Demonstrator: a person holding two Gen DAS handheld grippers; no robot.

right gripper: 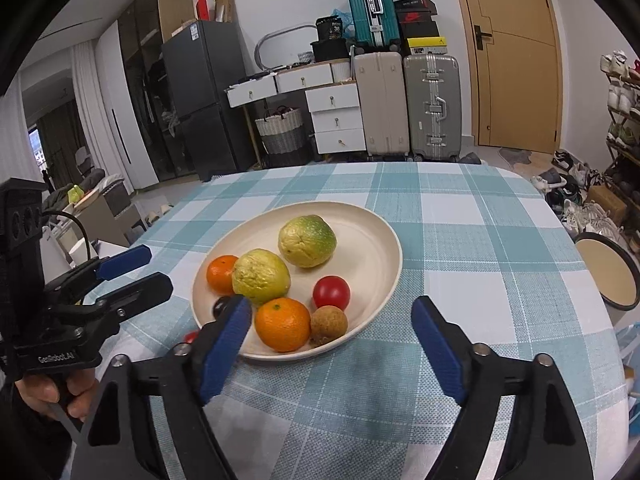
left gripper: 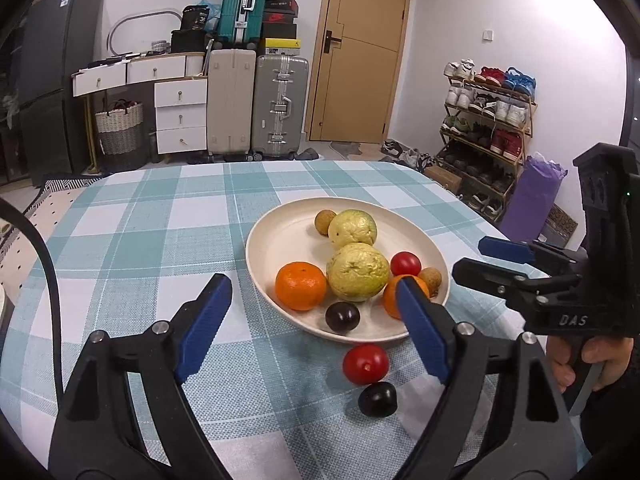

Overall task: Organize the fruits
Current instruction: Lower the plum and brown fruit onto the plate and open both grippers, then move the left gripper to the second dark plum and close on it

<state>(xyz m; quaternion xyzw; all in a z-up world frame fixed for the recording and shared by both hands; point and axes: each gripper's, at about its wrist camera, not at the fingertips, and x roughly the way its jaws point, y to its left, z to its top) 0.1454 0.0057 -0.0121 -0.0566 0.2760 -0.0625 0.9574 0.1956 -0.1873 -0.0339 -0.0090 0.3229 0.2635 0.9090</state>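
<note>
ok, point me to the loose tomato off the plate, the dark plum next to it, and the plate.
loose tomato (left gripper: 365,364), left wrist view, centre of its red skin.
dark plum (left gripper: 377,399), left wrist view, middle of its body on the cloth.
plate (left gripper: 280,236), left wrist view, bare inner surface near the far-left rim.

Bright, even indoor light, soft shadows, sharp focus throughout; fisheye bending and dark vignetting at the edges.
</note>
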